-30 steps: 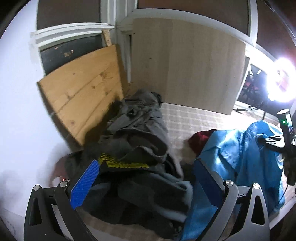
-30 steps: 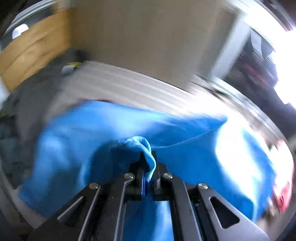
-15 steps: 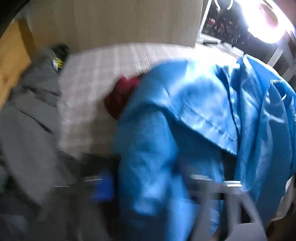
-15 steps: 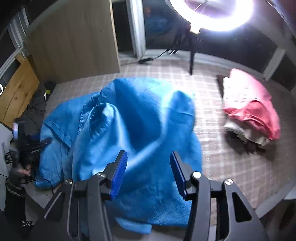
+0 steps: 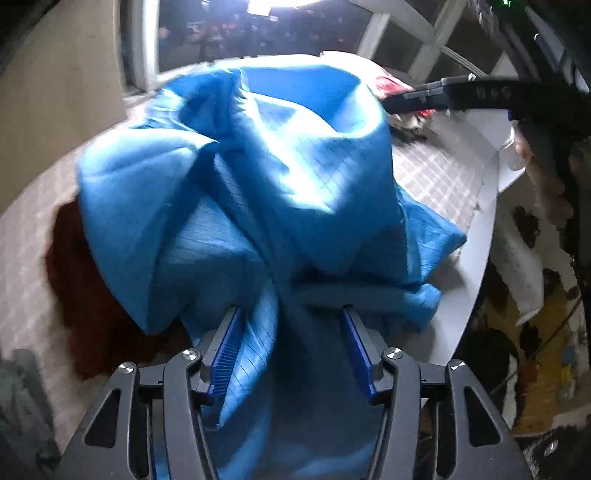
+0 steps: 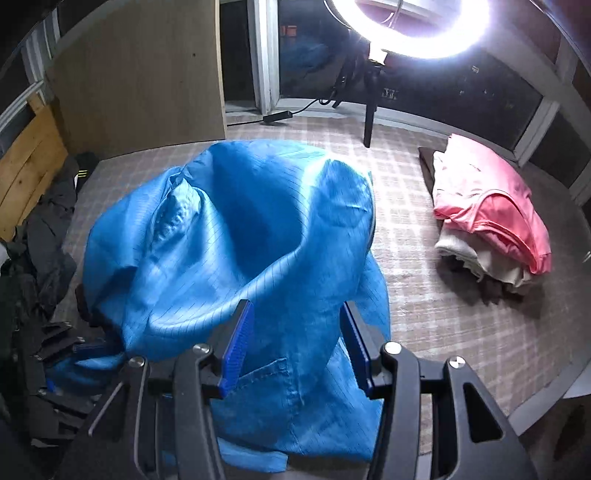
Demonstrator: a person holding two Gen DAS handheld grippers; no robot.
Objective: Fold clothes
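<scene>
A crumpled blue jacket [image 5: 280,177] lies heaped on the checkered tabletop [image 6: 461,314]. My left gripper [image 5: 291,347] points down at the jacket's near edge, and its jaws are opening. A fold of blue cloth runs between the pads [image 5: 225,350], which do not clamp it. My right gripper [image 6: 297,343] hangs open over the jacket [image 6: 229,240], with cloth below its spread fingers and nothing gripped. In the left wrist view the right gripper [image 5: 443,96] shows as a black bar at the upper right.
Folded pink and cream clothes [image 6: 491,206] are stacked at the right. A dark grey clothes pile [image 6: 37,240] sits at the left, and a dark red garment [image 5: 85,288] lies beside the jacket. A ring light [image 6: 406,22] and wooden boards [image 6: 26,173] stand behind. The table's white edge [image 5: 476,258] is close.
My right gripper has let go of the blue cloth and opened. My left gripper has swung from the grey pile over to the blue jacket, and its jaws now stand narrower.
</scene>
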